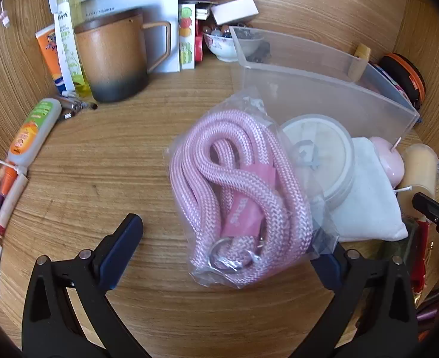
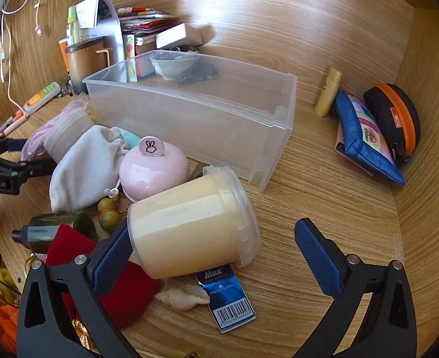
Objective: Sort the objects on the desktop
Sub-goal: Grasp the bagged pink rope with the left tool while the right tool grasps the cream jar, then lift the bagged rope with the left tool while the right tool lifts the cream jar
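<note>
Fingers [image 1: 225, 250] wide, angled down, perhaps above rope [image 1: 237, 185]

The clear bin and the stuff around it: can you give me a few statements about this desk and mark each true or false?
1. The clear bin has nothing in it. True.
2. The pink rope is in a plastic bag. True.
3. The cream jar stands upright. False: it lies on its side.
4. The brown mug is inside the bin. False: it stands on the desk left of it.
5. The right gripper is shut on the jar. False: its jaws are wide open, with the jar lying partly between them.
6. The left gripper is open. True.
</note>
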`<state>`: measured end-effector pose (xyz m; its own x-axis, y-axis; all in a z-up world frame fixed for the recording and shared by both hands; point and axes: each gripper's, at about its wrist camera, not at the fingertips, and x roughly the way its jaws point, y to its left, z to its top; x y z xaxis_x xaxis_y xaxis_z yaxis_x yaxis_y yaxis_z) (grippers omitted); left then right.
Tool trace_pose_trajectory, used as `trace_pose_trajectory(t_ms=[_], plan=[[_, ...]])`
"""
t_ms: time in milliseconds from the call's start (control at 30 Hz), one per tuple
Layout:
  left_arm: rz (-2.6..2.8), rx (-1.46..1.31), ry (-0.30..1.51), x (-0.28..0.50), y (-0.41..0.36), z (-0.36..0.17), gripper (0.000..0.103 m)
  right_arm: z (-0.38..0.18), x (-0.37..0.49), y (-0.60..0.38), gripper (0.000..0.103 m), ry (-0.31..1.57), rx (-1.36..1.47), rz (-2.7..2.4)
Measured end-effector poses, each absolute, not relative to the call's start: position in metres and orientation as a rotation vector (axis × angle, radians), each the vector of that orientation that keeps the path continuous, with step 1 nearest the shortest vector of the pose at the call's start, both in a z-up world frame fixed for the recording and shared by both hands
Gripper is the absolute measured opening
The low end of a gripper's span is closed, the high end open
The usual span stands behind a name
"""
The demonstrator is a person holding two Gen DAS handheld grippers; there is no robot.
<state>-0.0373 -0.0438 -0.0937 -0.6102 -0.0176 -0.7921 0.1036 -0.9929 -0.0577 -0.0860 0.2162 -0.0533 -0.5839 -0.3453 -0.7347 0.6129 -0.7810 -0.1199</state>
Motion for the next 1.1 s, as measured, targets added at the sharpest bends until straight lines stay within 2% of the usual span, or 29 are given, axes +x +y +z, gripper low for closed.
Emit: trace_pose_trajectory(t_ms=[100,267,300,367,433,467,600,733,933,1100], plan=[[-2.769,1.299,0.101,-0.037,-0.045,-0.088,0.103,-0.054,-0.087,0.214,0.101,0.509,0.962,-2.321],[-2.773,1.248,0.061,-0.038,-0.047,-0.083,0.103,-0.060,-0.093,0.212,0.081,0.494,1.004,-2.251],[-2.777,1.241,0.060,-0.038,-0.048,-0.083,0.101,-0.060,-0.093,0.212,0.079,0.480,1.012,-2.236],[-2.788,1.248,0.059,-0.040,-0.047,-0.083,0.091,-0.061,-0.095,0.211,0.071,0.466,1.019,-2.211],[-2.792,1.289,0.069,-0.043,-0.046,-0.086,0.074,-0.062,-0.094,0.210,0.071,0.461,1.017,-2.201],[-2.794,1.303,0.079,-0.044,-0.043,-0.087,0.071,-0.061,-0.094,0.210,0.071,0.464,1.013,-2.201],[-2.789,1.300,0.080,-0.047,-0.043,-0.088,0.070,-0.061,-0.093,0.211,0.069,0.467,1.006,-2.198],[-2.797,1.270,0.104,-0.046,-0.048,-0.084,0.062,-0.060,-0.092,0.214,0.068,0.442,1.008,-2.198],[-2.806,1.251,0.210,-0.044,-0.061,-0.081,0.059,-0.052,-0.092,0.221,0.065,0.393,0.986,-2.206],[-2.814,1.206,0.220,-0.037,-0.062,-0.077,0.055,-0.044,-0.091,0.224,0.064,0.384,0.962,-2.220]])
